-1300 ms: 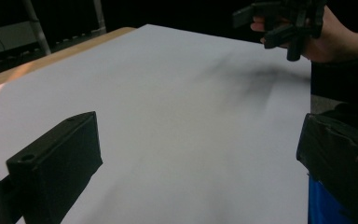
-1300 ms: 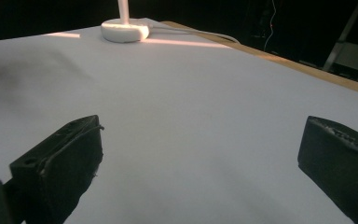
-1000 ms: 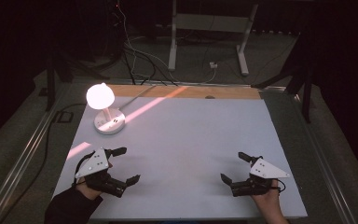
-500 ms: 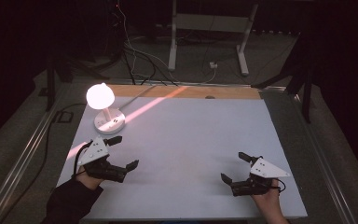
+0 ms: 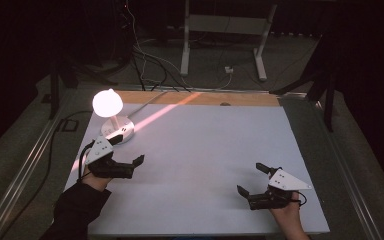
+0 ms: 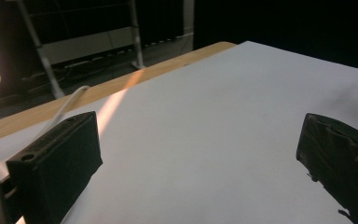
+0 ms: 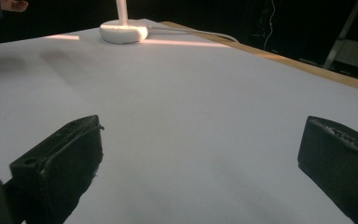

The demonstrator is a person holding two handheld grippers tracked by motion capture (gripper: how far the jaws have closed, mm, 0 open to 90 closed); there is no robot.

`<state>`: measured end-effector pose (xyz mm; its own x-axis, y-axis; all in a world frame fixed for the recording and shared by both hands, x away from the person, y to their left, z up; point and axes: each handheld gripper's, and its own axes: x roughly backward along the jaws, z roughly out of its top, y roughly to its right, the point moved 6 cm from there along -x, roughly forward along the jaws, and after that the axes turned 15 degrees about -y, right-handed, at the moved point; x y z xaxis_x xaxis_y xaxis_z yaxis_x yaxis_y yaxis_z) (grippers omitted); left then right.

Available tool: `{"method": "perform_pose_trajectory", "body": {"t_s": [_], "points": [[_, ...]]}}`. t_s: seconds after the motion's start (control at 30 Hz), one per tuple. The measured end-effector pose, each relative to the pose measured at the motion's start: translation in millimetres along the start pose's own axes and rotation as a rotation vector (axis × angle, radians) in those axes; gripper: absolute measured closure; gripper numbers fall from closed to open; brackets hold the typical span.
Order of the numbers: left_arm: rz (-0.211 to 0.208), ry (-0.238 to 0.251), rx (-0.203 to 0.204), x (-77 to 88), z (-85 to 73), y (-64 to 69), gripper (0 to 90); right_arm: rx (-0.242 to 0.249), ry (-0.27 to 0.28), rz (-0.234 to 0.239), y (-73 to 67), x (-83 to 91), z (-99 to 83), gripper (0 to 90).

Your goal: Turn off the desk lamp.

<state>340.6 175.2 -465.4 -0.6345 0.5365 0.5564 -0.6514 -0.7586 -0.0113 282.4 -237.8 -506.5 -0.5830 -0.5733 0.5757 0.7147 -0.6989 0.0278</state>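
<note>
Room: dark all round, with a metal stand and loose cables on the floor beyond the far edge of the counter (image 5: 220, 150).
Surface: a white sheet covers the counter; a bare wooden strip (image 5: 200, 98) shows along its far edge, and a pinkish streak of light runs across the sheet from the lamp's side toward that strip.
Lamp: a small white lamp (image 5: 111, 111), lit, with a round glowing shade and a round base, stands at the far left corner of the sheet; its white cable (image 6: 67, 103) trails off over the wooden strip.
Left hand-held gripper: the left hand-held gripper (image 5: 127, 155) hovers just in front of the lamp base, close to it but apart; its jaws stand wide with nothing between them.
Right hand-held gripper: the right hand-held gripper (image 5: 252, 180) sits low near the front right of the sheet, well apart from the lamp, jaws wide and empty; its own view looks across the sheet to the lamp base (image 7: 123, 31).
Step in hand: most likely the approach, with the left side reaching toward the lamp and no contact yet.
Next move: it probably calls for turning the left jaws toward the lamp, since they point across the sheet past it, then closing in on the base or stem gently enough that the light lamp does not tip or slide.
</note>
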Motion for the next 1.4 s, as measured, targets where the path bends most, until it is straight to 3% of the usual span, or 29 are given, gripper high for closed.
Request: {"method": "perform_pose_trajectory", "body": {"t_s": [0.4, 0.7, 0.83, 0.9, 1.0, 1.27, 1.3, 1.4], "points": [[0.076, -0.003, 0.076, -15.0, -4.7, -26.2, 0.5, 0.000, -0.002, 0.004, -0.4, -0.2, -0.1, 0.0], [0.098, -0.014, 0.105, -23.9, -10.1, -43.4, 0.5, 0.002, -0.002, 0.003, -0.1, 0.2, -0.5, 0.0], [0.089, -0.027, 0.124, -27.0, -12.1, -48.8, 1.6, -0.001, -0.003, 0.006, -0.1, -0.1, -0.6, 0.0], [0.099, -0.042, 0.112, -29.5, -13.0, -51.2, 1.8, 0.001, -0.002, 0.006, -0.3, 0.0, -0.4, 0.0], [0.103, -0.068, 0.135, -34.6, -16.4, -58.3, 2.0, -0.002, -0.002, 0.009, -0.1, -0.5, -0.6, 0.0], [0.140, -0.099, 0.175, -41.1, -22.0, -71.7, 11.9, -0.003, -0.003, 0.010, 0.2, -0.6, -1.0, 0.0], [0.175, -0.107, 0.179, -42.4, -23.8, -76.1, 17.4, -0.004, -0.002, 0.011, 0.2, -0.6, -0.9, 0.0], [0.190, -0.123, 0.188, -44.3, -26.1, -79.6, 29.8, -0.005, -0.004, 0.012, 0.2, -0.9, -1.1, 0.0]]}}
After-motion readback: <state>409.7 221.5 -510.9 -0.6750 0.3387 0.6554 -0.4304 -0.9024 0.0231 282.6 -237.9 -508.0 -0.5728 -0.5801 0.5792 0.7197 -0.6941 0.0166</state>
